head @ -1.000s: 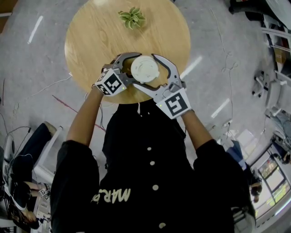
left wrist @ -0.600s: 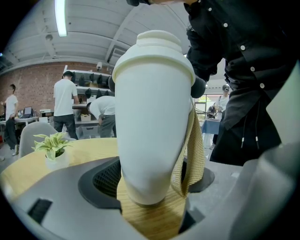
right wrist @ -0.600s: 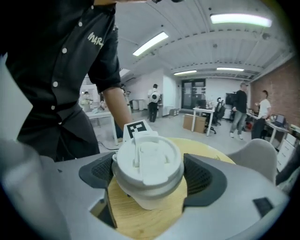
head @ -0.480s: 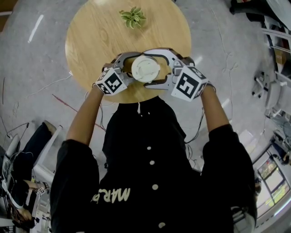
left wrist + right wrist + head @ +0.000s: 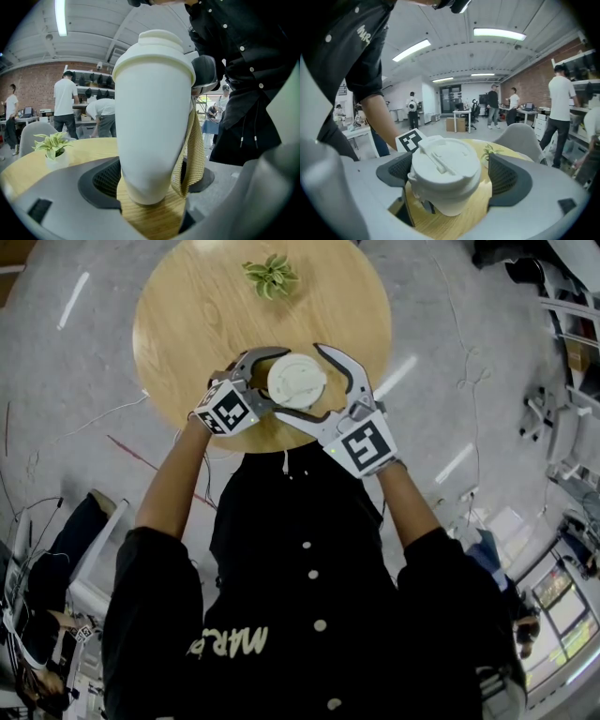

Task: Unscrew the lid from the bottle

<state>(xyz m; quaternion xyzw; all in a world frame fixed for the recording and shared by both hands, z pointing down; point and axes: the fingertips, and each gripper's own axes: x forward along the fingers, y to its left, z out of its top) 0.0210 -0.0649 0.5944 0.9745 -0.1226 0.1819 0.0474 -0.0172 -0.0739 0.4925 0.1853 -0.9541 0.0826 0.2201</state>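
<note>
Lid loose between wide jaws, bottle clamped low

Round wooden counter (image 5: 187, 306) lies under both tools. White bottle (image 5: 152, 126) stands upright on it, its lower body pinched between the pads of the left hand-held gripper (image 5: 151, 178), with yellow mesh (image 5: 190, 154) on one side. The lid (image 5: 445, 159), on the bottle, sits inside the right hand-held gripper (image 5: 452, 174), whose jaws have just been opening and stand wide, not pressing it. Judgement: close square on the lid's rim, keep level, twist while the left holds firm. Writing: jacket (image 5: 309, 615) print starts "MAR", the rest unreadable; no label visible on the bottle.
</note>
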